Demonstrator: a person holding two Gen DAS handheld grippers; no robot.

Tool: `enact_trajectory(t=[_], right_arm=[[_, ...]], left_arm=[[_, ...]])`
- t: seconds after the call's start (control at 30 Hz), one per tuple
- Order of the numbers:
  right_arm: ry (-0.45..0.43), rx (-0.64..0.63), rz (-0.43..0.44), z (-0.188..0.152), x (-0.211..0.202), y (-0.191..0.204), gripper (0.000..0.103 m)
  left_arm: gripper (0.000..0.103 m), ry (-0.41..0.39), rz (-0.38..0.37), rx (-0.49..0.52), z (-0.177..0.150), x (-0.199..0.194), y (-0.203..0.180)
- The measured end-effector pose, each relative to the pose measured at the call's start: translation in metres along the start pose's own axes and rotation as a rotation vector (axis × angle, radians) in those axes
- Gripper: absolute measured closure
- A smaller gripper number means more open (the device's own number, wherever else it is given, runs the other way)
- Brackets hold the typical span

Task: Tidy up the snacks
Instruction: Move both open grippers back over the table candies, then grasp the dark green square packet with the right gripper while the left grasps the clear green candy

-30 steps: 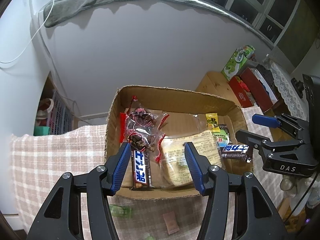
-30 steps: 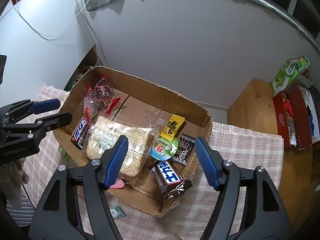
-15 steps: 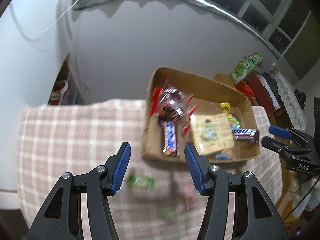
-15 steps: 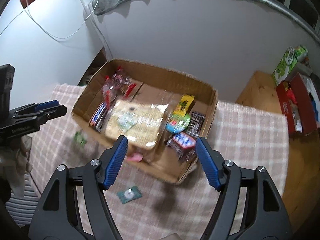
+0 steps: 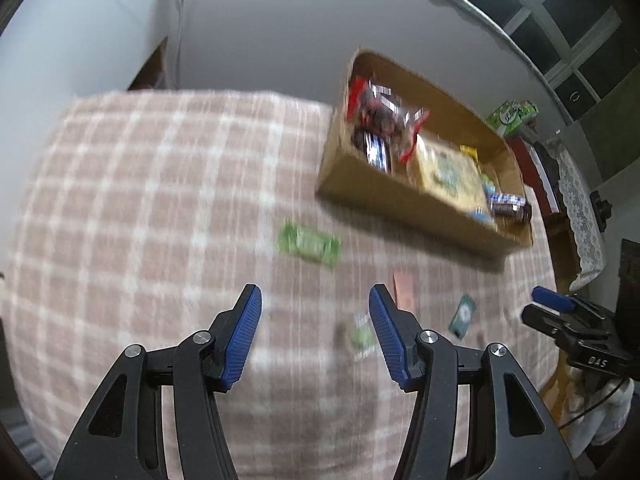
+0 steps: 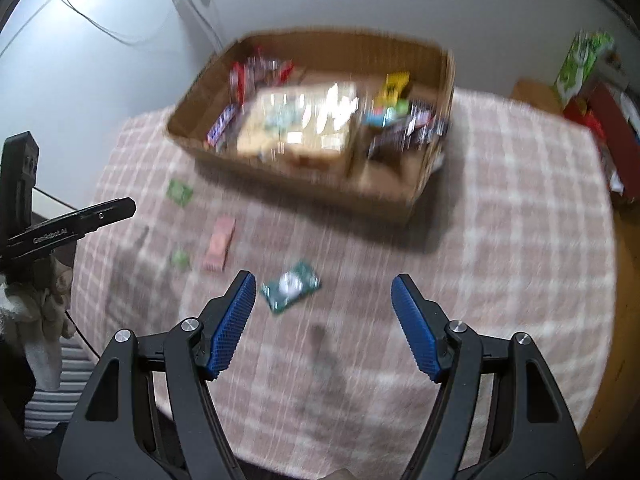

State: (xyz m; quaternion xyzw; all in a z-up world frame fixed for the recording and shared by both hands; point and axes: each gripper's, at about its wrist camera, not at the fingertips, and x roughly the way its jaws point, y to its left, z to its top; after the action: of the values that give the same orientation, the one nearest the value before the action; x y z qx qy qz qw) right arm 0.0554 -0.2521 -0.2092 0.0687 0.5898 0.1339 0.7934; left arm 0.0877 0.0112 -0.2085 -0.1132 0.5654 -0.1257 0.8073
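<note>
A cardboard box [image 5: 400,196] [image 6: 304,172] full of snack packets stands at the far side of a checked tablecloth. Loose on the cloth lie a green wrapper [image 5: 310,243] [image 6: 180,192], a pink packet [image 5: 403,290] [image 6: 219,245], a dark green sachet [image 5: 463,316] [image 6: 291,286] and a small green sweet [image 5: 362,334] [image 6: 180,258]. My left gripper [image 5: 315,330] hangs open over the cloth, the small green sweet just inside its right finger. My right gripper [image 6: 323,322] is open too, the dark green sachet near its left finger. Both hold nothing.
The checked tablecloth [image 5: 140,200] [image 6: 500,220] covers a rounded table. A green carton [image 5: 512,114] [image 6: 580,62] and red boxes [image 6: 612,128] stand on a wooden surface to the right. Grey wall lies behind the box. Both views are motion-blurred.
Both grippers pulled back from above the box toward the near part of the table; the box shifted up and away in both views, and the loose packets on the cloth came into view.
</note>
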Motion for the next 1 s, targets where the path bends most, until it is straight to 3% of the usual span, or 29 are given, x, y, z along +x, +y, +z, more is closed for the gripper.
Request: enact_trajectory(t=[0.1, 0.3, 0.53, 1.0], right_arm=[[0.037, 0.051, 0.034, -0.007, 0.013, -0.005, 0.032], [0.107, 0.177, 0.099, -0.006, 0.039, -0.011, 0.047], [0.152, 0.196, 0.102, 0.002, 0.06, -0.002, 0.06], [0.134, 0.092, 0.016, 0.017, 0.075, 0.036, 0.06]], left_arm=[[0.048, 0.026, -0.013, 0.003, -0.011, 0.006, -0.004], [0.05, 0.057, -0.042, 0.019, -0.022, 0.015, -0.015], [0.055, 0.093, -0.057, 0.028, -0.029, 0.026, -0.021], [0.066, 0.09, -0.015, 0.06, -0.022, 0.042, -0.037]])
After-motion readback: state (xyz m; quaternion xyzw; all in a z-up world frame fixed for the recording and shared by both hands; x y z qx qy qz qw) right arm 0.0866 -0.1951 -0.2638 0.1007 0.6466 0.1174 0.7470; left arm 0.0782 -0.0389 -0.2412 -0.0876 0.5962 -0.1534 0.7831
